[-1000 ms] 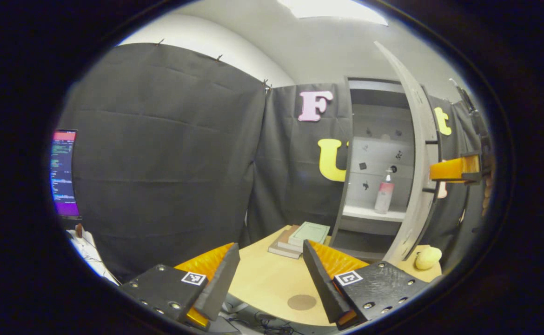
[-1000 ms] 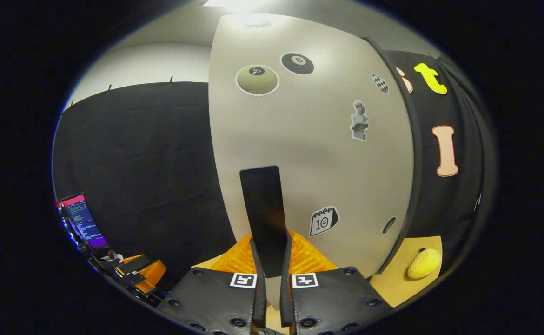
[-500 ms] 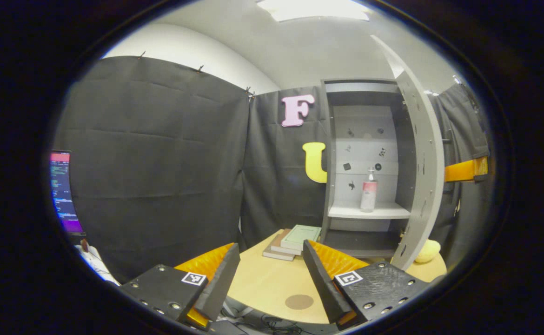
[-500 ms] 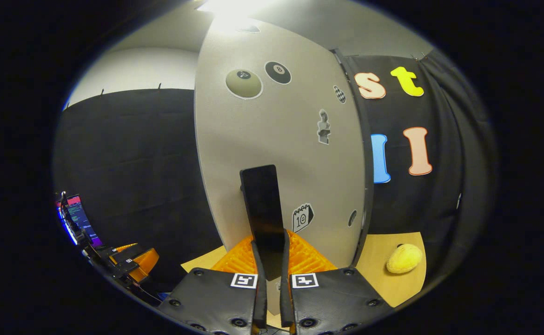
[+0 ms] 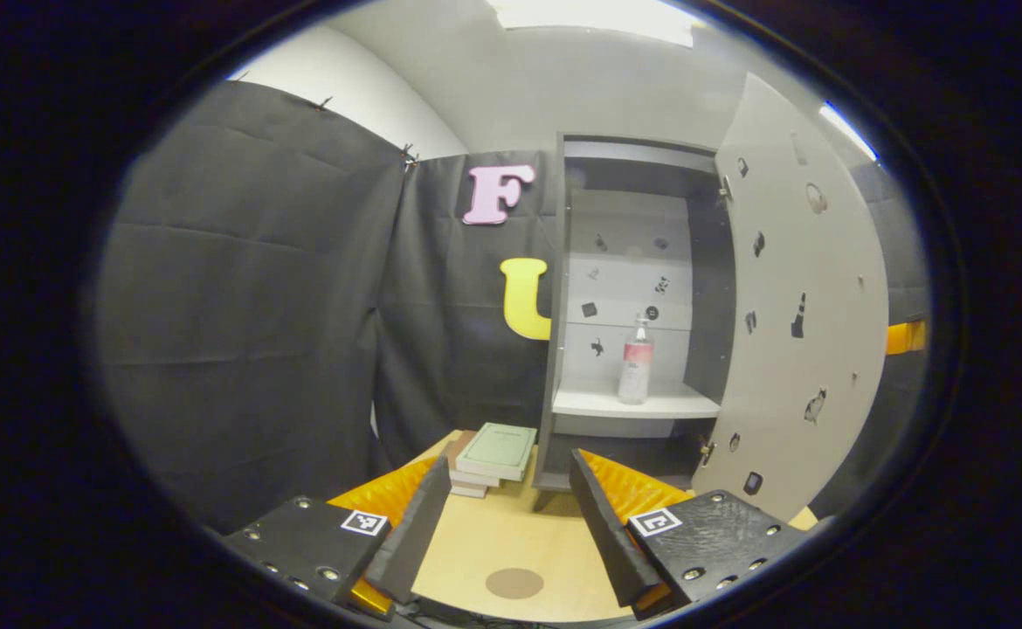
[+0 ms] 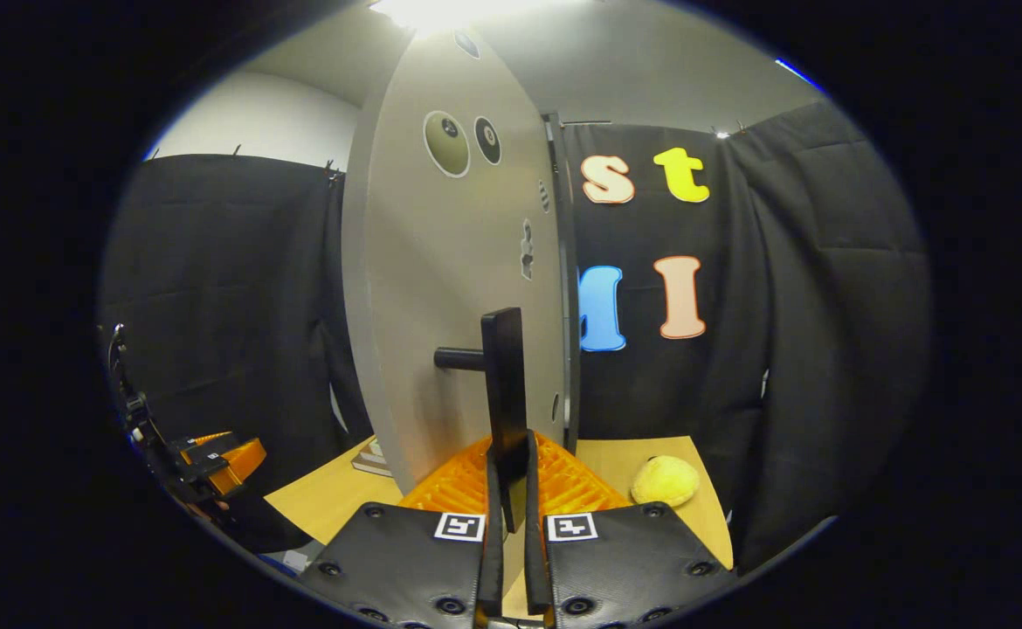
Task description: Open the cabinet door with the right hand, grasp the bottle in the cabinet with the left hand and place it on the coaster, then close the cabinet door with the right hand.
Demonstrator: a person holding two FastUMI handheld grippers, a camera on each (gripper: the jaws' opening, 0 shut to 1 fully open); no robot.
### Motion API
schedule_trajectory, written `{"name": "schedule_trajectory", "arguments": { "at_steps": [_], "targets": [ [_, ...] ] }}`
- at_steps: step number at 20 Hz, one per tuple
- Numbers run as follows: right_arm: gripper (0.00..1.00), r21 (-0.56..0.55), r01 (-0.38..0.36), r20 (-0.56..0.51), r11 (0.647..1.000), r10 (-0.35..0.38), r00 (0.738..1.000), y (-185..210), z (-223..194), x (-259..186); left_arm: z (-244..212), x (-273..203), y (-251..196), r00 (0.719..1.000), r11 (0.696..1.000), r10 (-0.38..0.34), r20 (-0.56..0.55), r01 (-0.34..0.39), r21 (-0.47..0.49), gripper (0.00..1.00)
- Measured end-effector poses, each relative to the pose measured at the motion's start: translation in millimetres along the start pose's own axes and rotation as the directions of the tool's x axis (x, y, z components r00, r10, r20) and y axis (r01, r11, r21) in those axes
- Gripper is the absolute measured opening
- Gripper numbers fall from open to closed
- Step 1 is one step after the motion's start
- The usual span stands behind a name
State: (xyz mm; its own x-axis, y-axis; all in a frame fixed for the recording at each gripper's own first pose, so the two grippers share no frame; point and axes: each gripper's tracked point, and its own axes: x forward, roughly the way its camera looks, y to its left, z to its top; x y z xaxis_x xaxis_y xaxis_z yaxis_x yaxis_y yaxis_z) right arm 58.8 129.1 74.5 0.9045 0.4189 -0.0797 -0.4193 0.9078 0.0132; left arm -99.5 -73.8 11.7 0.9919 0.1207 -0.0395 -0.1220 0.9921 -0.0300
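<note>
In the right gripper view, the right gripper (image 6: 508, 489) sits at bottom centre, its jaws clenched on the lower end of the dark handle (image 6: 504, 384) of the grey cabinet door (image 6: 441, 306), which stands edge-on up the middle of the frame. A yellow plush toy (image 6: 666, 480) lies on the table (image 6: 328, 502) at lower right. In the left gripper view, the left gripper (image 5: 502, 533) waits at the bottom with jaws released and nothing between them. The cabinet (image 5: 629, 288) stands right of centre with the door swung wide at the right, and the bottle (image 5: 636, 362) stands upright on the white shelf (image 5: 633, 404) at mid-frame. The round brown coaster (image 5: 514, 583) lies on the table at bottom centre, between the fingers and well apart from the bottle. A stack of books (image 5: 489, 454) sits just left of the cabinet base. The door looks open enough, so the step in hand is probably the reach: keep the right grip steady so the door does not swing back, and bring the left gripper level to the bottle's body, below its narrow top
</note>
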Motion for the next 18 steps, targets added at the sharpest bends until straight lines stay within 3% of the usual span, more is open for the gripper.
{"name": "schedule_trajectory", "arguments": {
  "at_steps": [5, 8, 11, 12, 14, 15, 18],
  "targets": [
    [0.11, 0.001, 0.179, -0.005, 0.984, -0.179, 0.984, -24, -4, -11, 2, 43, 10, 0.993, 0.993, -0.119, -0.002, 0.119, 0.007, 0.83],
    [0.10, -0.004, 0.327, 0.006, 0.945, -0.327, 0.945, -44, -6, -22, -4, 70, 18, 0.983, 0.983, -0.183, -0.013, 0.183, -0.012, 0.83],
    [0.00, 0.066, 0.365, 0.010, 0.929, -0.366, 0.931, -35, -10, -29, -6, 90, 25, 0.969, 0.968, -0.248, -0.021, 0.247, -0.035, 0.83],
    [0.05, 0.086, 0.383, 0.013, 0.920, -0.386, 0.923, -37, -10, -30, -6, 94, 26, 0.963, 0.963, -0.267, -0.022, 0.266, -0.038, 0.83],
    [0.00, 0.105, 0.419, 0.001, 0.902, -0.421, 0.907, -39, -13, -36, -5, 104, 27, 0.952, 0.952, -0.305, -0.019, 0.305, -0.028, 0.84],
    [0.05, 0.099, 0.442, -0.007, 0.891, -0.444, 0.896, -39, -15, -43, -5, 108, 27, 0.947, 0.947, -0.321, -0.020, 0.321, -0.017, 0.83],
    [0.00, 0.035, 0.516, -0.021, 0.856, -0.515, 0.857, -54, -18, -70, -4, 117, 21, 0.932, 0.932, -0.362, -0.017, 0.362, -0.012, 0.87]
  ]
}}
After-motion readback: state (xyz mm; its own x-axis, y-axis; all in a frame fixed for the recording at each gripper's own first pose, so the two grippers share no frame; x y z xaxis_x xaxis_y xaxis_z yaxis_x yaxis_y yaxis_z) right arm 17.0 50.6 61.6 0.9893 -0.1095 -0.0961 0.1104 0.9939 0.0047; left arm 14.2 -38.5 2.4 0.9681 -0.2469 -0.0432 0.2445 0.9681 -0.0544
